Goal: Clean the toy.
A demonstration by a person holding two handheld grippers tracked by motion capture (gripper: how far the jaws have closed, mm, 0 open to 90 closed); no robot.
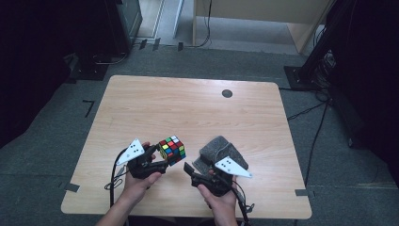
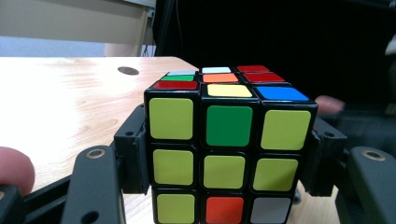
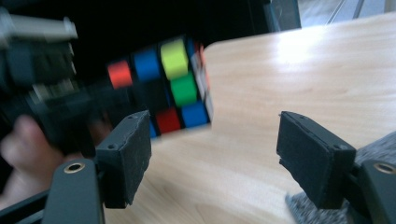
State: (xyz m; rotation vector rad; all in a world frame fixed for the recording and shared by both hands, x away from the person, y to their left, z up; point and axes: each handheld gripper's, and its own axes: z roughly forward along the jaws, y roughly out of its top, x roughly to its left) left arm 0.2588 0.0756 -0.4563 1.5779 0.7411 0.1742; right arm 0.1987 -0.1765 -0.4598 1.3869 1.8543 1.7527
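A scrambled Rubik's cube [image 1: 172,149] is held just above the wooden table [image 1: 188,103] near its front edge. My left gripper [image 1: 161,158] is shut on it. In the left gripper view the cube [image 2: 229,140] sits between the two black pads [image 2: 133,154], which press on its left and right sides, with a mostly yellow-green face towards the camera. My right gripper [image 1: 193,167] is a little to the right of the cube and points at it. Its jaws [image 3: 217,149] stand open with nothing between them, and the blurred cube [image 3: 168,88] lies beyond.
A crumpled grey cloth [image 1: 216,149] lies on the table beside my right gripper, and its edge [image 3: 317,210] is under the right jaw. A small dark round grommet [image 1: 227,93] is set in the table's far side. Dark stands and cables surround the table on the floor.
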